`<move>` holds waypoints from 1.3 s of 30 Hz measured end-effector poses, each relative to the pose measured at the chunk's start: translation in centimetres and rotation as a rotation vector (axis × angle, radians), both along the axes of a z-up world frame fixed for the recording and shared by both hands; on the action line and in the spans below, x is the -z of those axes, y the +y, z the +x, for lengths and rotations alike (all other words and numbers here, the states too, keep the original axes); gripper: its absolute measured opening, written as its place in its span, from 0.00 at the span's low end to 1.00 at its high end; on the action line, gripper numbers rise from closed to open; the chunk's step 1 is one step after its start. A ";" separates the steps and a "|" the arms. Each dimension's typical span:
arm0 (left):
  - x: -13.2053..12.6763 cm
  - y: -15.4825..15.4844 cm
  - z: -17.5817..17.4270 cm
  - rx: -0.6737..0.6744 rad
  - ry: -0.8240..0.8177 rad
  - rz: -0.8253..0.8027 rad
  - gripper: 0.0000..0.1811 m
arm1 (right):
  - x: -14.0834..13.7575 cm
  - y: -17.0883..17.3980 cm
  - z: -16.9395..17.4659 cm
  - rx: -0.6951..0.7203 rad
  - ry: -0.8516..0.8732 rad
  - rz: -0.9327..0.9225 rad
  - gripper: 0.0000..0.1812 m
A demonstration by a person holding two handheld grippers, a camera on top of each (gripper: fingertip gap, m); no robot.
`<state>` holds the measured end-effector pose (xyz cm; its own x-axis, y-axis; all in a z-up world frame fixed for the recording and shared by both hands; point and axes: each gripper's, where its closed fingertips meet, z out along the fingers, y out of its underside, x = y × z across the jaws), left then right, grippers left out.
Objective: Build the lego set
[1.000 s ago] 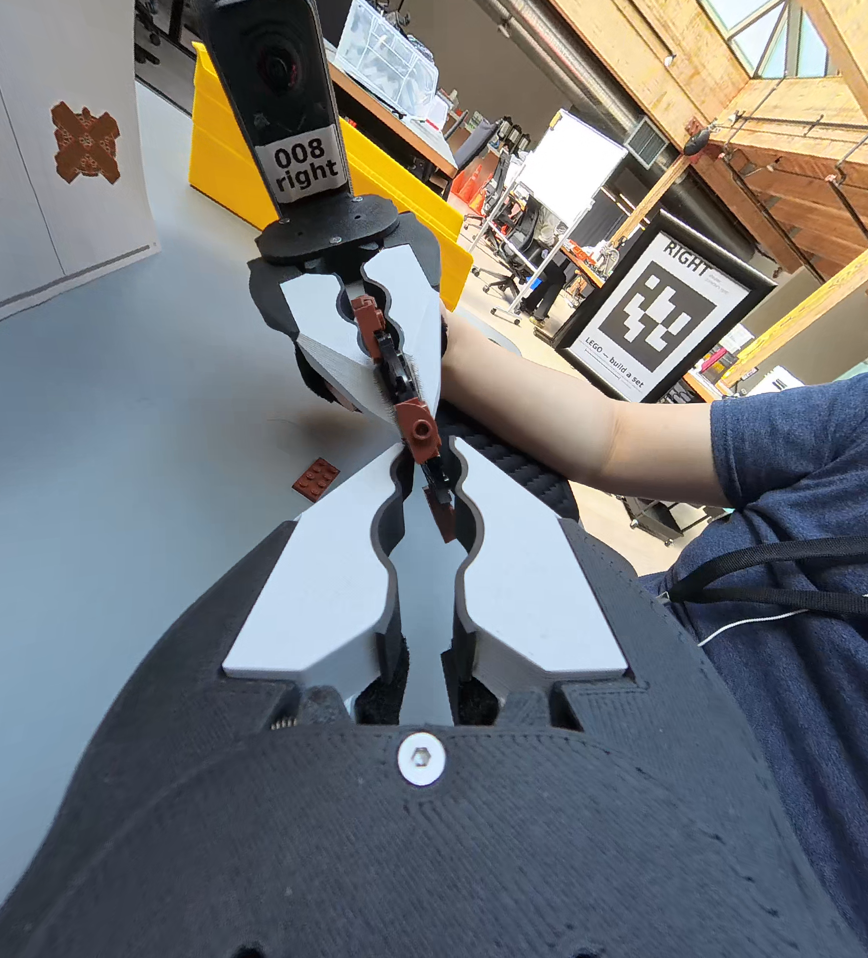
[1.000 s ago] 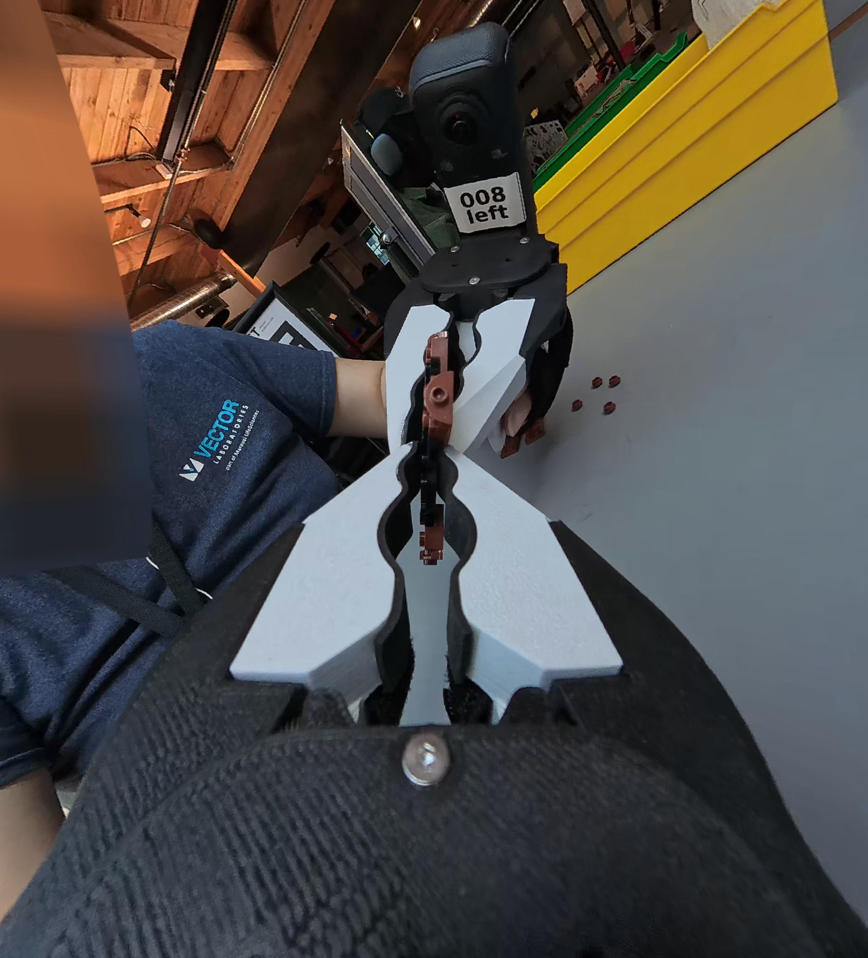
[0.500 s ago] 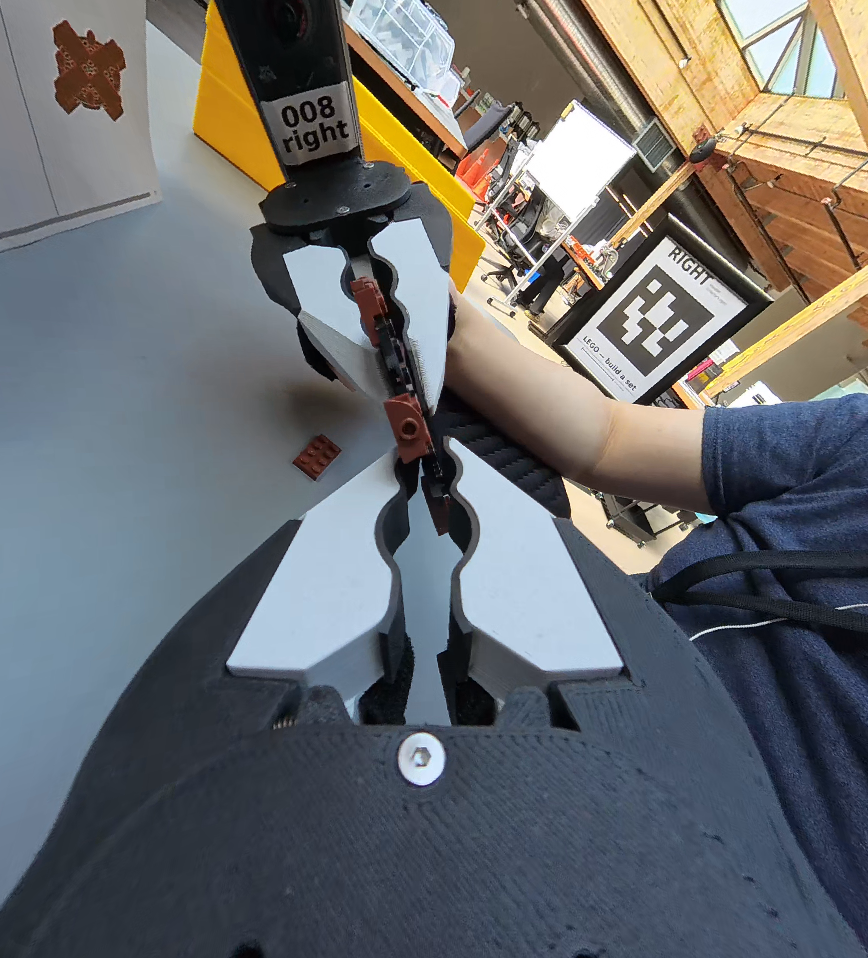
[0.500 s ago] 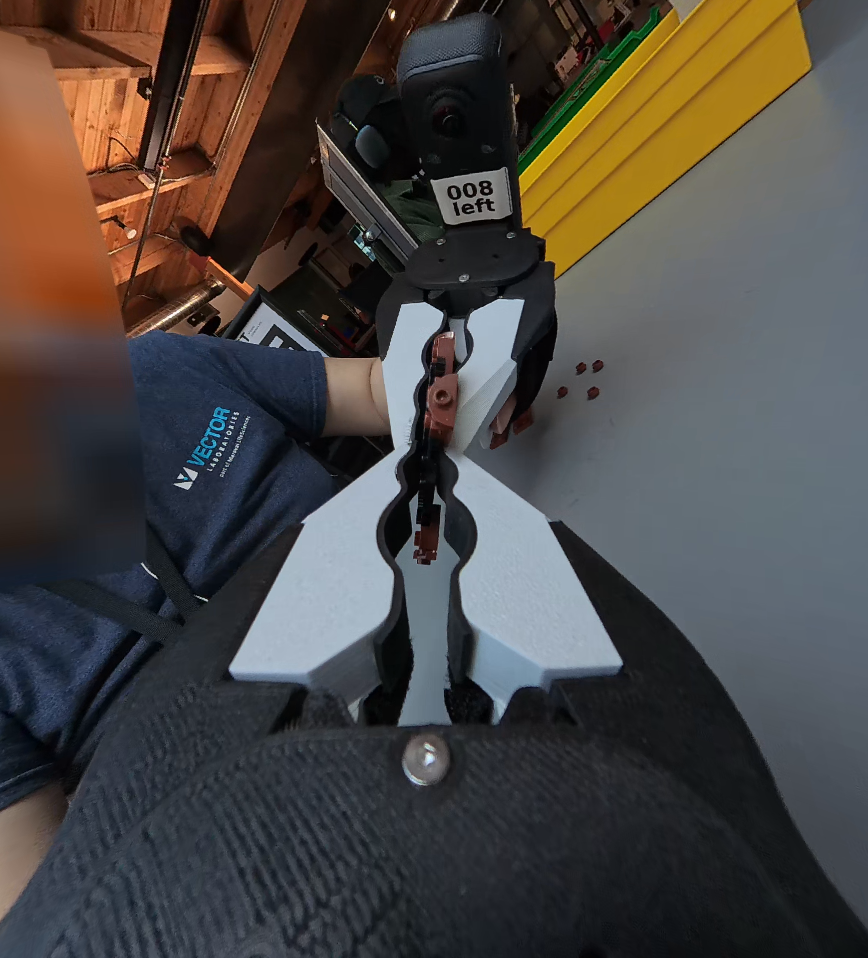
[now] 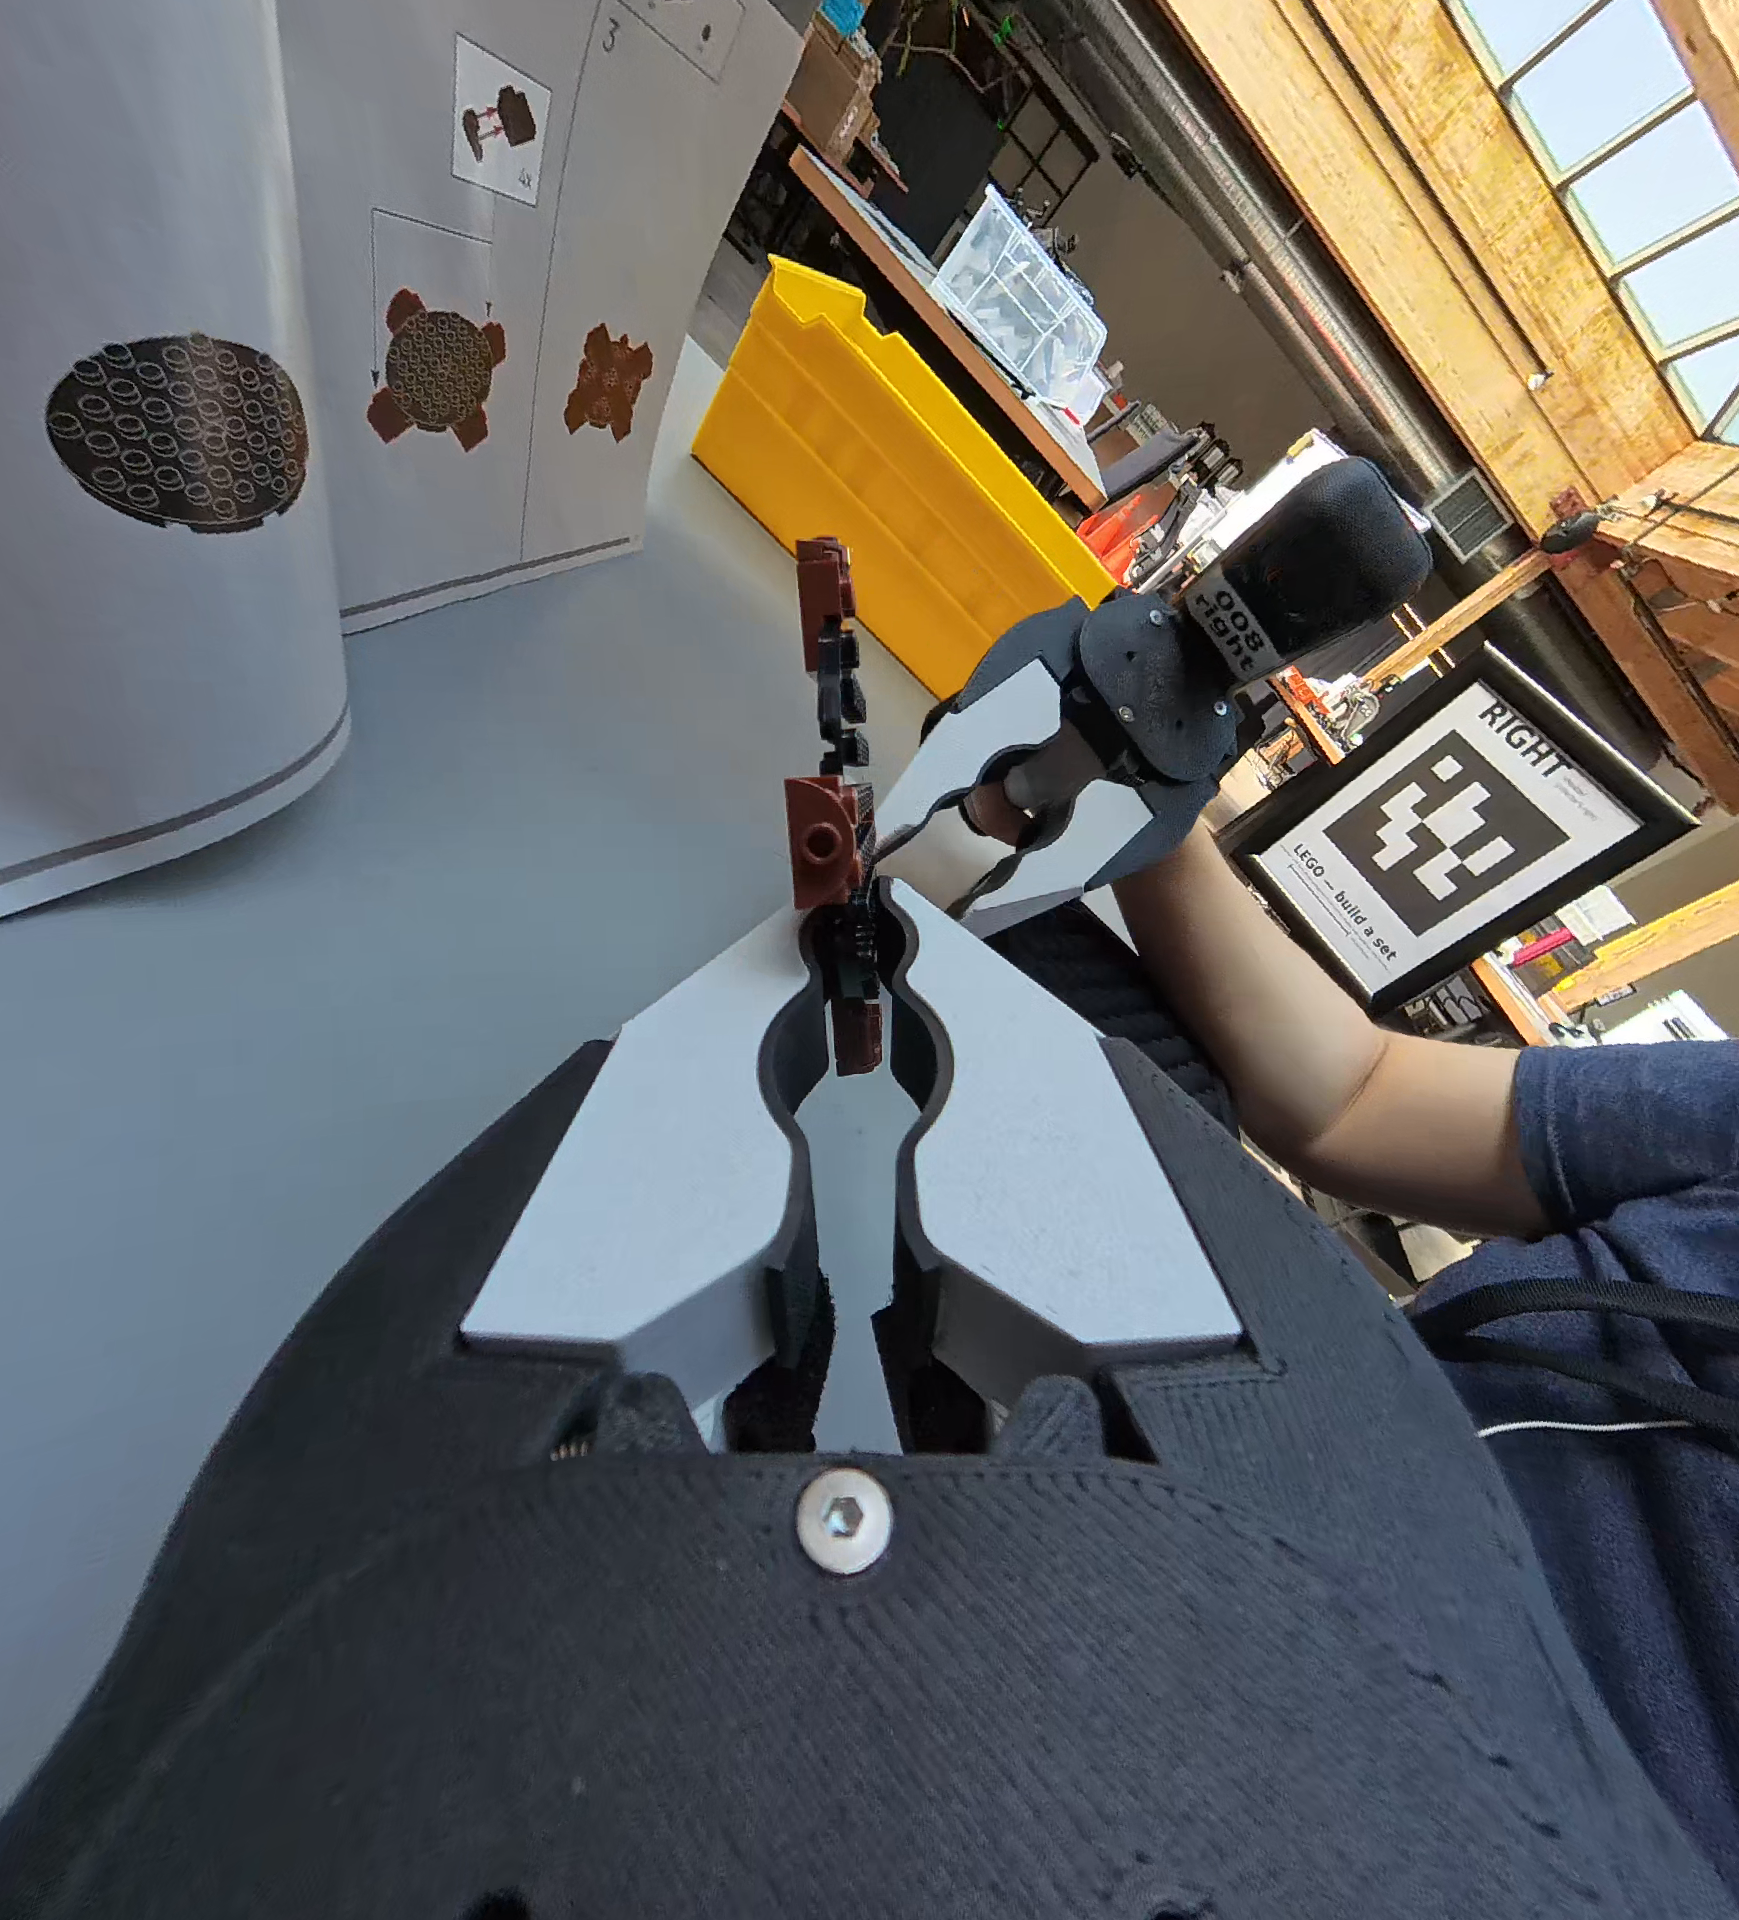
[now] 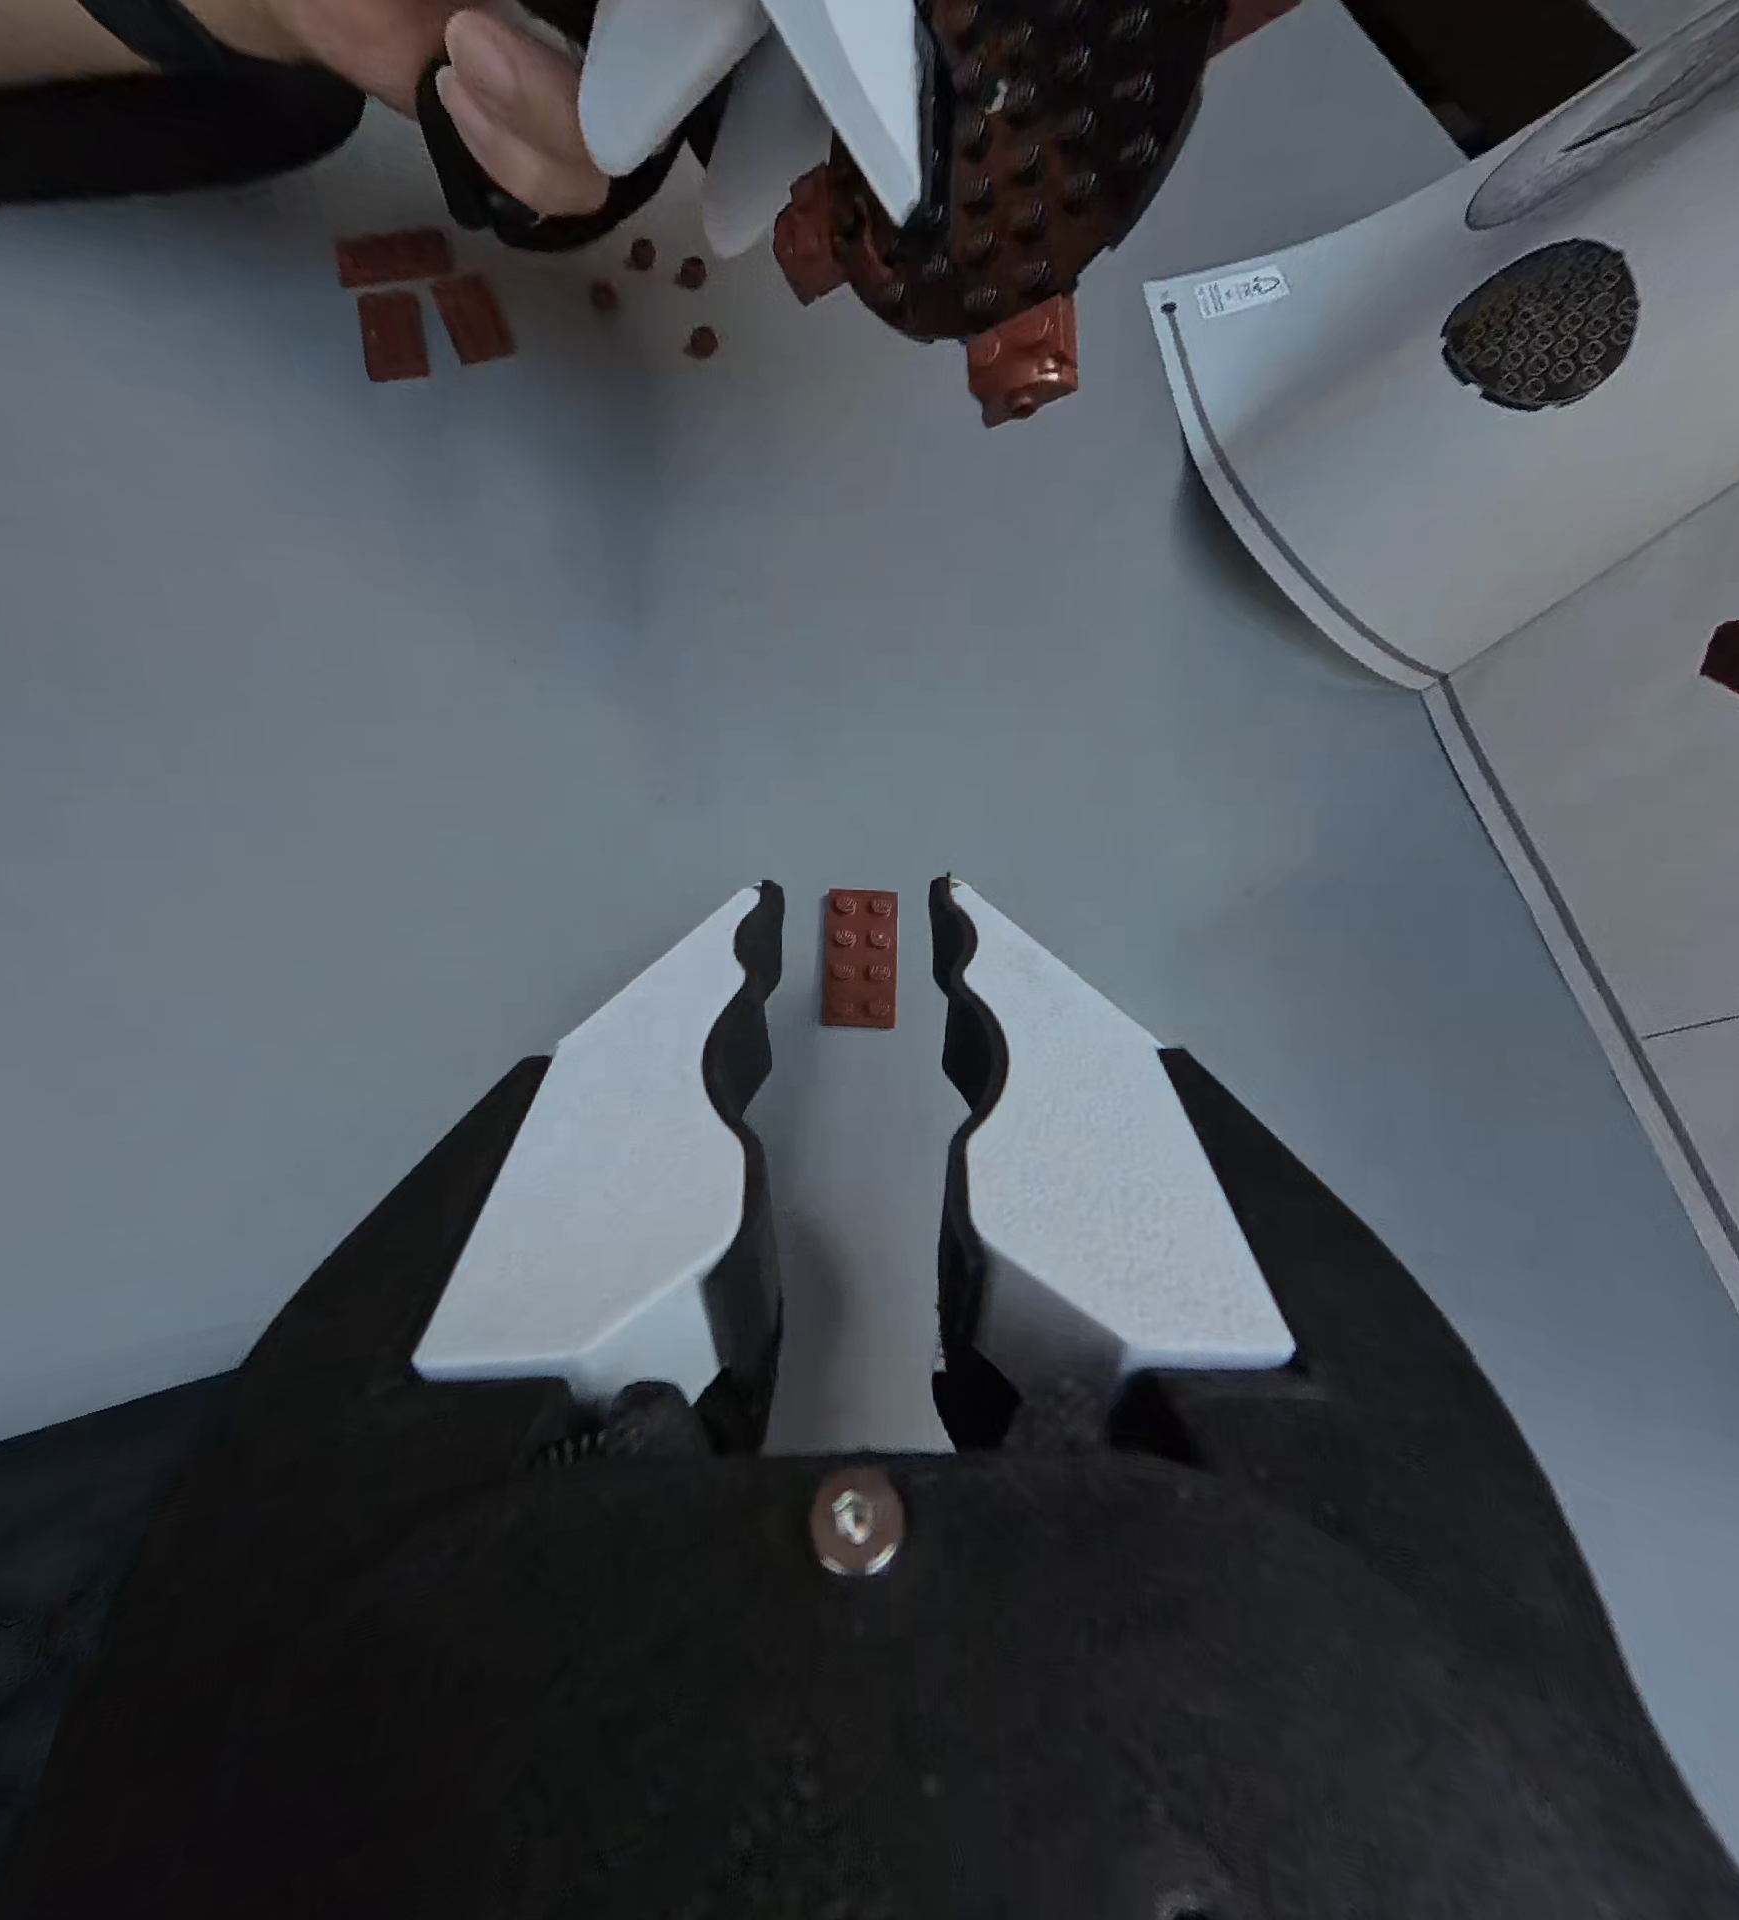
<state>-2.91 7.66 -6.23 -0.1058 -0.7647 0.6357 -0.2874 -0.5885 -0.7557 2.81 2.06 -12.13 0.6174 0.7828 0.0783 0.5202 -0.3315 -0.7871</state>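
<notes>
Right tool (image 6: 857, 883) spread wide, straddling flat brown plate (image 6: 860, 957) at frame centre on grey worktop (image 6: 325, 727). Light, stiff, thin; best nipped by long edges. Left tool (image 5: 854, 914) pinching round studded build (image 5: 829, 821), centre frame.

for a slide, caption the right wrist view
Open right gripper poised over a brown plate on the grey table.

Left hand-held gripper (image 5: 852, 914) clamped, right hand-held gripper (image 6: 854, 888) spread, seemingly pointing downward
</notes>
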 end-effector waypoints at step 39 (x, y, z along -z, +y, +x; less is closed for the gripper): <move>0.0 -1.1 0.8 -0.001 -0.020 -0.115 0.01 | -10.2 6.7 -7.5 0.037 0.050 0.171 0.08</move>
<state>-2.08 6.56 -6.24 -0.1182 -0.6871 0.7169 -0.2721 -0.6719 -0.6888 -4.68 8.76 -1.92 0.6522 0.7371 0.1769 0.4686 -0.2085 -0.8584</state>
